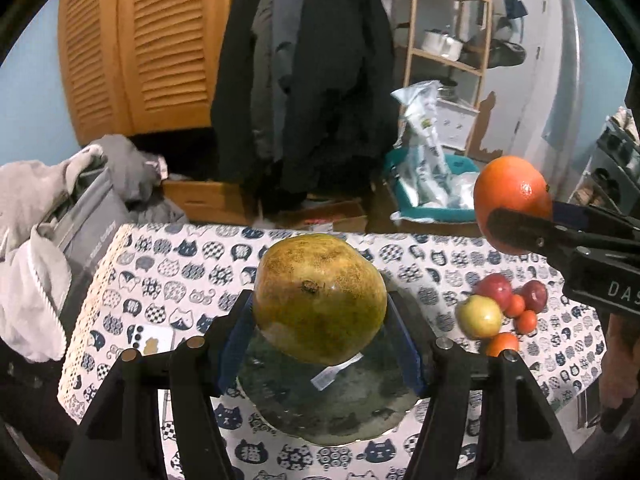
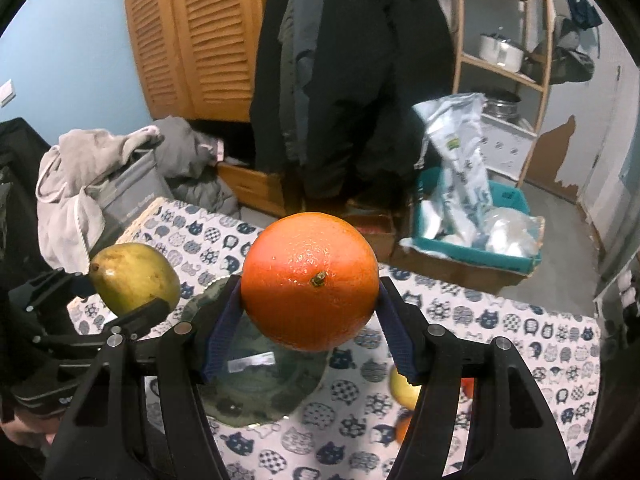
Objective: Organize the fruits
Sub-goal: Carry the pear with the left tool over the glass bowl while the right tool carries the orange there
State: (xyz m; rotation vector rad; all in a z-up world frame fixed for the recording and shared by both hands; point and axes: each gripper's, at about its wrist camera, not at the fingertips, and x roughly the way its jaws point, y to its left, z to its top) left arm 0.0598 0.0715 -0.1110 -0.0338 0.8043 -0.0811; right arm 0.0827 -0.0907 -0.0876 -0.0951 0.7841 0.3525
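My left gripper is shut on a yellow-green pear, held above a dark glass plate on the cat-print tablecloth. My right gripper is shut on a large orange, held over the same glass plate. In the left wrist view the orange and the right gripper show at the right, higher than the table. In the right wrist view the pear and the left gripper show at the left. A pile of small fruits lies on the cloth right of the plate.
The table with the cat-print cloth ends at its far edge near a wooden cabinet, hanging dark coats and a teal bin with bags. Grey clothes and a bag lie to the left. A wooden shelf stands at the back right.
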